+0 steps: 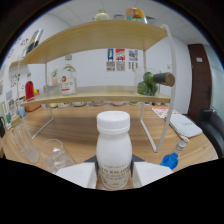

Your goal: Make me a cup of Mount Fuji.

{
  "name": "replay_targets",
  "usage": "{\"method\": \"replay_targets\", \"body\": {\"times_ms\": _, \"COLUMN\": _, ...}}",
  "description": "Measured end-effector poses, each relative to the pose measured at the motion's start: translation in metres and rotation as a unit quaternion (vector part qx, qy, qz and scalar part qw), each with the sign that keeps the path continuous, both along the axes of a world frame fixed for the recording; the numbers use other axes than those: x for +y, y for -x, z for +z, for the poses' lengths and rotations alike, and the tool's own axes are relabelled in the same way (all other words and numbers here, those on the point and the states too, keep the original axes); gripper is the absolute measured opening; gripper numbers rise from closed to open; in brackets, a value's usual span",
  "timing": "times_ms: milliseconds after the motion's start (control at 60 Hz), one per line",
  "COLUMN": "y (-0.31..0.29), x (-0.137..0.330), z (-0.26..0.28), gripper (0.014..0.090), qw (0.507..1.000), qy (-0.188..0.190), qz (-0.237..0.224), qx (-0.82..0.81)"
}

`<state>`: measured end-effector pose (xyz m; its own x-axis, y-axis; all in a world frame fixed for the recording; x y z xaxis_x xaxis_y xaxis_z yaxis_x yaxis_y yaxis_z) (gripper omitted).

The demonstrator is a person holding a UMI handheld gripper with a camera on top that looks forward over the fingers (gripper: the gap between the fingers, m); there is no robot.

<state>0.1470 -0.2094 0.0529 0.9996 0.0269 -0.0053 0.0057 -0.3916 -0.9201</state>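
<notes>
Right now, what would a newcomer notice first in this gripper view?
First the white bottle, standing upright between the gripper fingers; whether they press it is unclear. Beyond it rises a two-tier wooden shelf, with a green bottle lying on its lower board and a clear bottle standing further along. Clear glassware sits on the table beside the fingers, and a small blue bottle on the other side.

We seem to be in an office room arranged as a drinks station: a long wooden table carries a white-framed two-tier wooden shelf stocked with bottles. Behind it, printed posters hang on the plain white wall, beside a dark brown door.
</notes>
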Motion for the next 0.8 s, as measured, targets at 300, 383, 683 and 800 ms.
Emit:
{"method": "replay_targets", "body": {"times_ms": 300, "y": -0.007, "x": -0.018, "z": -0.008, "gripper": 0.0609, "qw": 0.999, "qy": 0.033, "qz": -0.023, "qx": 0.009}}
{"method": "replay_targets", "body": {"times_ms": 383, "y": -0.01, "x": -0.029, "z": 0.002, "gripper": 0.0821, "qw": 0.998, "qy": 0.04, "qz": -0.043, "qx": 0.008}}
{"method": "replay_targets", "body": {"times_ms": 683, "y": 0.025, "x": -0.095, "z": 0.079, "gripper": 0.0849, "qw": 0.996, "qy": 0.047, "qz": -0.075, "qx": -0.024}}
{"method": "replay_targets", "body": {"times_ms": 800, "y": 0.054, "x": -0.116, "z": 0.091, "gripper": 0.086, "qw": 0.995, "qy": 0.054, "qz": -0.075, "qx": -0.025}}
